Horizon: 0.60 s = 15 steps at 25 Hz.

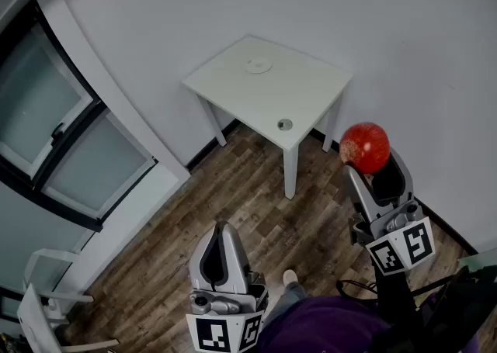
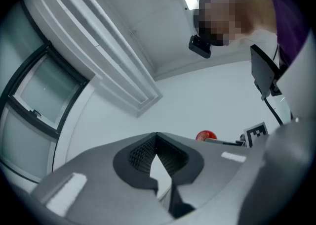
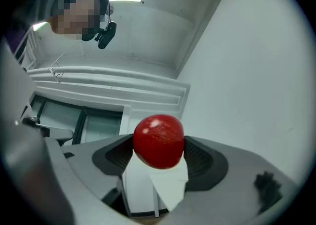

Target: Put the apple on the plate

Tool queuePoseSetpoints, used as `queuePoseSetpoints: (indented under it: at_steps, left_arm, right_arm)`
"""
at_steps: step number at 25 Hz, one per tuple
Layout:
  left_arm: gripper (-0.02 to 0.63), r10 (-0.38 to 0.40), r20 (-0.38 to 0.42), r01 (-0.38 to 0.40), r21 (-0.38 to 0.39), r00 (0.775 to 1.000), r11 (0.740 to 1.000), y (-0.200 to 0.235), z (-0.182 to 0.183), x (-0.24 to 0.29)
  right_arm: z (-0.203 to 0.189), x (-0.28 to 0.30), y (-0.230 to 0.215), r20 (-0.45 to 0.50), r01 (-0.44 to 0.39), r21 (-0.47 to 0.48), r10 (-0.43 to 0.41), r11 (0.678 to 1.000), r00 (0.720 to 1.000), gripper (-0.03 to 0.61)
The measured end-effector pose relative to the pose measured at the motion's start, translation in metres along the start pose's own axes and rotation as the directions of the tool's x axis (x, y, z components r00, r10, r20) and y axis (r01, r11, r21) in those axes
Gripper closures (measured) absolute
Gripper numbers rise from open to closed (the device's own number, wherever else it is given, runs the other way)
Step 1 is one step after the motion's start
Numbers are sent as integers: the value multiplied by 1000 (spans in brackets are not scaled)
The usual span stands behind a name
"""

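Holding the apple aloft in the right gripper, we've got the jaws spread wide and clamped on its two flanks. It sits out near the tips, with much of it standing proud of the ribbed pads. It's up in the air beside the near corner of the white worktop, not yet over it. What looks like the small pale plate lies towards the far side, well apart from the fruit.

The left gripper hangs low, jaws together at the tips with nothing between them.

We'd judge the apple firm, round and moderately heavy, with glossy skin that could slip under a loose hold. Squeeze too hard and it may bruise. The widest part is the place to grip, and ours sits a little shallow. Once released it will likely roll, so we'd set it down low and gently.
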<state>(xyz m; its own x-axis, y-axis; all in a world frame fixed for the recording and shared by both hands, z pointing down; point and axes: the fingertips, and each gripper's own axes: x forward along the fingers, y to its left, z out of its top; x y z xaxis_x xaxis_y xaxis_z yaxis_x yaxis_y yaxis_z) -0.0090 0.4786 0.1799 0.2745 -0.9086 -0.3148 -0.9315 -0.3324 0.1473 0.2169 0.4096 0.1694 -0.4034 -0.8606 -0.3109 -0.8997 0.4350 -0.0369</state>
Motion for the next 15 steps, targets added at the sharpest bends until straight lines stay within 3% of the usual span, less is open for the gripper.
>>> queuePoseSetpoints:
  at_steps: [15]
  left_arm:
    - [606,4,-33,-6,-54,999,999,54,-28,33]
  right_arm:
    - [-34,58,8,-38,11,-10,-11,1000,999,239]
